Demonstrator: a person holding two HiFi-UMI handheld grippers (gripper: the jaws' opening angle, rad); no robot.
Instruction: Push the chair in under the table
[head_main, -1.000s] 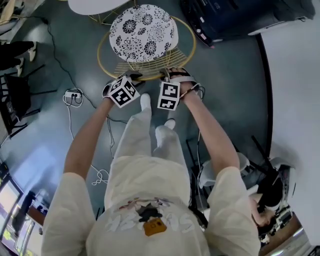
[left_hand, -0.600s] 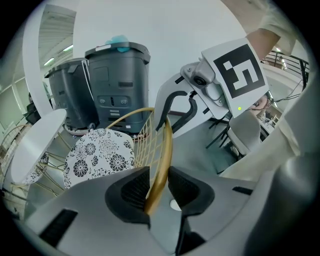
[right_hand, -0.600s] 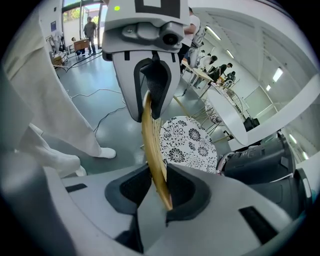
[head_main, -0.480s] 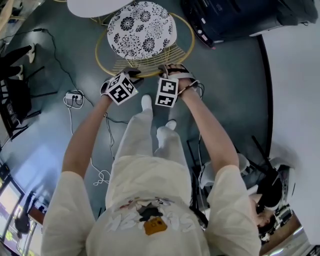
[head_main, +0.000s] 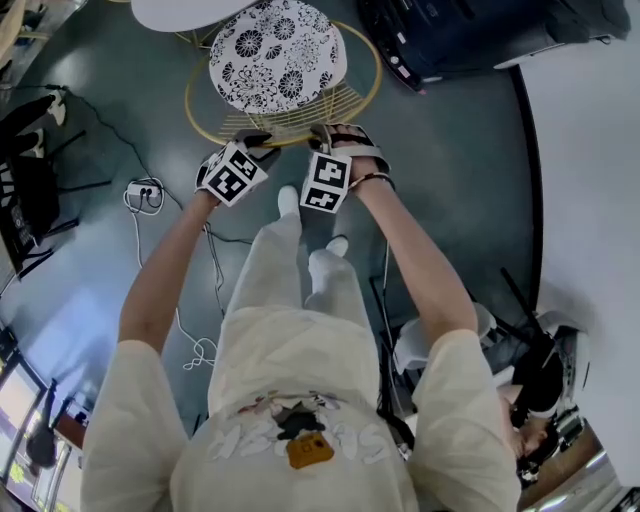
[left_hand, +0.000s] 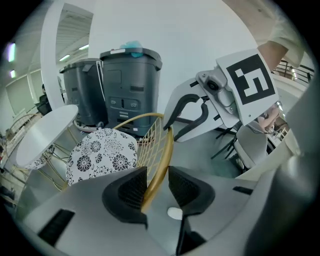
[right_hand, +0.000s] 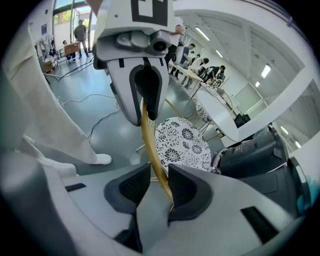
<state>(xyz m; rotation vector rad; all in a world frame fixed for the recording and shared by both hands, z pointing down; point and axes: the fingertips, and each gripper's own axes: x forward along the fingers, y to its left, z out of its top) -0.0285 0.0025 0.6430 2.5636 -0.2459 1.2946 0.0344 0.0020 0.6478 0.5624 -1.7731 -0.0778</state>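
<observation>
Gleaming gold-wire chair (head_main: 300, 108), floral cushion (head_main: 278, 55)

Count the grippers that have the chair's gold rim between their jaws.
2. The left gripper has the chair's gold rim between its open jaws on the near side; the right gripper, beside it, likewise, its jaws having just been opening. None seems hidden.

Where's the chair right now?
Top centre of the head view: the chair stands with its patterned seat beside the white table at upper left, dark bins to its right.
</observation>
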